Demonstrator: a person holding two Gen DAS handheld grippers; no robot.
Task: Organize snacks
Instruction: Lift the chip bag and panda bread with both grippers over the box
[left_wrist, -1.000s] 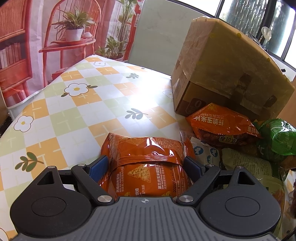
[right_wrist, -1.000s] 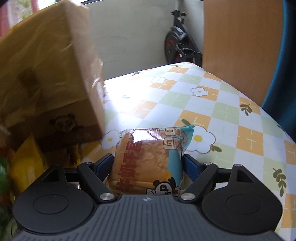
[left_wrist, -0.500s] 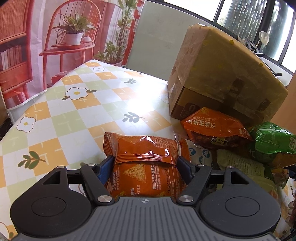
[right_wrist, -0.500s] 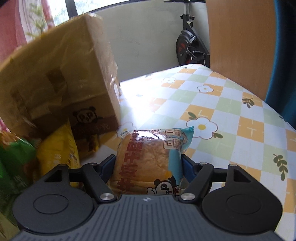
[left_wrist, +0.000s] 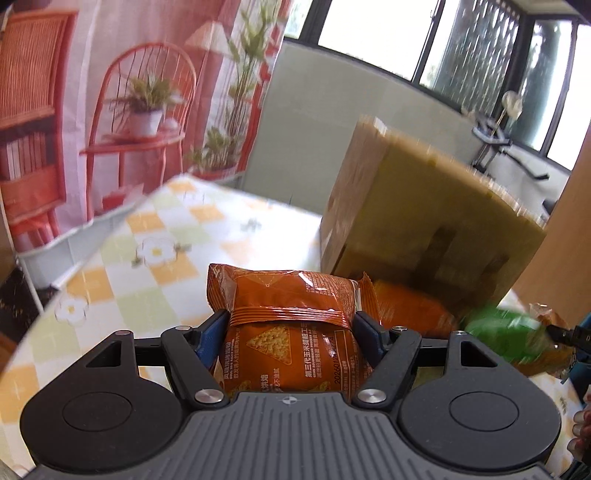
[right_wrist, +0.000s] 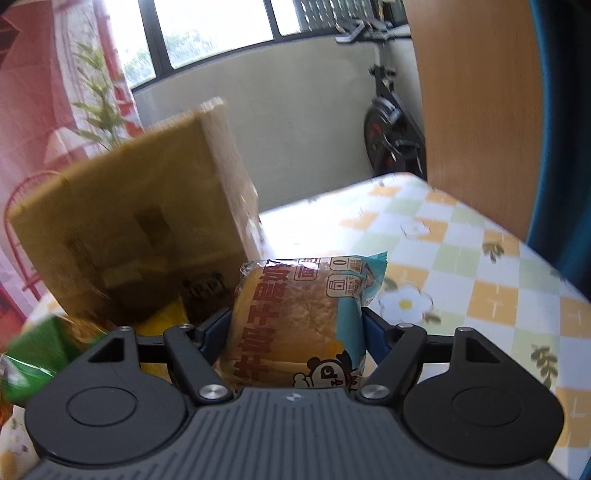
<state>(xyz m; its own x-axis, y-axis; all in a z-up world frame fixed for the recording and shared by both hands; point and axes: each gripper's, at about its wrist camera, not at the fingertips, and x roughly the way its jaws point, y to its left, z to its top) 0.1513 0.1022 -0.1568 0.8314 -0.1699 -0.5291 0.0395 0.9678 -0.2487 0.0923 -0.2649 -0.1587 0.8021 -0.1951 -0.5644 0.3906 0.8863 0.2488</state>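
Observation:
My left gripper (left_wrist: 290, 325) is shut on an orange chip bag (left_wrist: 288, 332), its blue pads pressing both sides, and the bag hangs above the checked tablecloth (left_wrist: 162, 269). My right gripper (right_wrist: 297, 326) is shut on a wrapped bread bun (right_wrist: 295, 317) with a blue-edged wrapper, also lifted off the table. A closed brown cardboard box (left_wrist: 424, 225) stands just beyond both, seen again as the box (right_wrist: 136, 229) at the left of the right wrist view.
Another orange snack bag (left_wrist: 410, 310) and a green bag (left_wrist: 506, 332) lie in front of the box; a yellow pack (right_wrist: 166, 317) and a green bag (right_wrist: 40, 354) show on the right view's left. An exercise bike (right_wrist: 391, 136) and wooden panel (right_wrist: 476, 110) stand behind the table.
Both grippers closed tighter on their packets, then rose off the table with them. The views tilted up, so the box and the room behind show more.

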